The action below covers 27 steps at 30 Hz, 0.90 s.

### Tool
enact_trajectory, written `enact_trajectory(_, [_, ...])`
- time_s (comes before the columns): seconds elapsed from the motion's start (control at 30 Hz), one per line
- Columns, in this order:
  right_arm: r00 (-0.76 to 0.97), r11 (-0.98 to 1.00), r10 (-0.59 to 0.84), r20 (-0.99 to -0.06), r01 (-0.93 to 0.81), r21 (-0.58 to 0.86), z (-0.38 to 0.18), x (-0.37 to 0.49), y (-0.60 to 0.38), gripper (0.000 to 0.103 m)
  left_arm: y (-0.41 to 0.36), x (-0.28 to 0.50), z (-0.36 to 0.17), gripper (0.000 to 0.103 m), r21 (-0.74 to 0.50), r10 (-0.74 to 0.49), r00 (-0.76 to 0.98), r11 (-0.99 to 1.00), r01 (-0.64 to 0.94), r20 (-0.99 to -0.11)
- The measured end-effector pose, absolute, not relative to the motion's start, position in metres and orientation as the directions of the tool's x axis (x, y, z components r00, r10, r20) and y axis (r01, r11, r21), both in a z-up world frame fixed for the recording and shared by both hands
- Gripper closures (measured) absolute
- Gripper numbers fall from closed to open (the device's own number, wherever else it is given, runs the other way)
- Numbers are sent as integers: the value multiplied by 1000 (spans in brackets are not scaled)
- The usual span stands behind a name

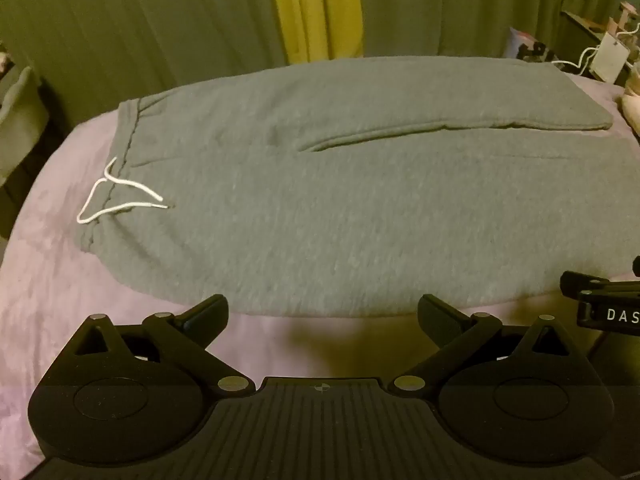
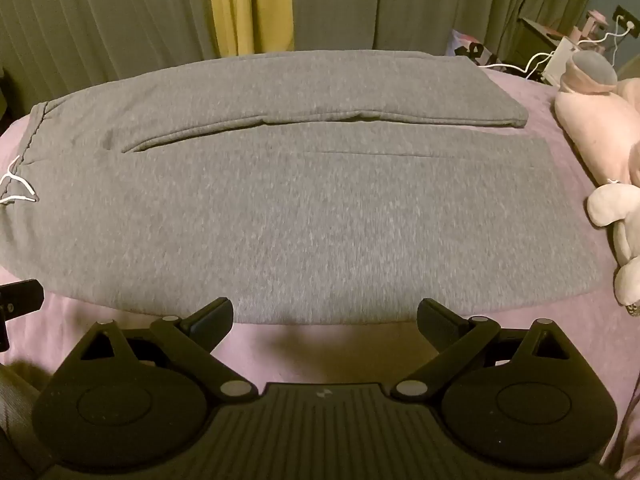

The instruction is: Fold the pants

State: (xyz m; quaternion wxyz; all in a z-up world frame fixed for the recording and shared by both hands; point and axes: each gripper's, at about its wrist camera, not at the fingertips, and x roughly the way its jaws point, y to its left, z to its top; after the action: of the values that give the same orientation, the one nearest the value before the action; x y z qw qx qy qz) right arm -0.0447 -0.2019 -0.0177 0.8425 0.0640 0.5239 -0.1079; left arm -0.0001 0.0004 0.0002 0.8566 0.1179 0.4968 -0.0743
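Right ahead of both grippers, a pair of grey fleece sweatpants (image 1: pixel 320 200) lies flat across a lilac bedspread (image 1: pixel 52 300), waistband off to the left, legs running out to the right. Far leg sits a bit apart from the near one, with a slit of a gap between them. A white drawstring (image 1: pixel 116 196) loops over the waistband edge and onto the spread.

Left gripper (image 1: pixel 322 312) has its jaws spread as wide as they go, nothing between them, hanging just short of the pants' near hem. Right gripper (image 2: pixel 324 314) is the same deal: wide apart, empty, just off the near edge further along the leg.

Past the leg ends on the right, a pink plush toy (image 2: pixel 596 128) and a cream plush toy (image 2: pixel 616 232) lie on the bed. Behind it all hang green pleated curtains (image 2: pixel 100 28) with a yellow strip (image 2: pixel 252 4).
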Motion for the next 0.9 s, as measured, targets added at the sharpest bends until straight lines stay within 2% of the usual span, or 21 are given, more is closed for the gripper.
enact_trajectory(0.9, [430,968,-112,-896,250,-1,-17,-44,-203,4,-4,1,0,0,130,-8,489,960,248,-872])
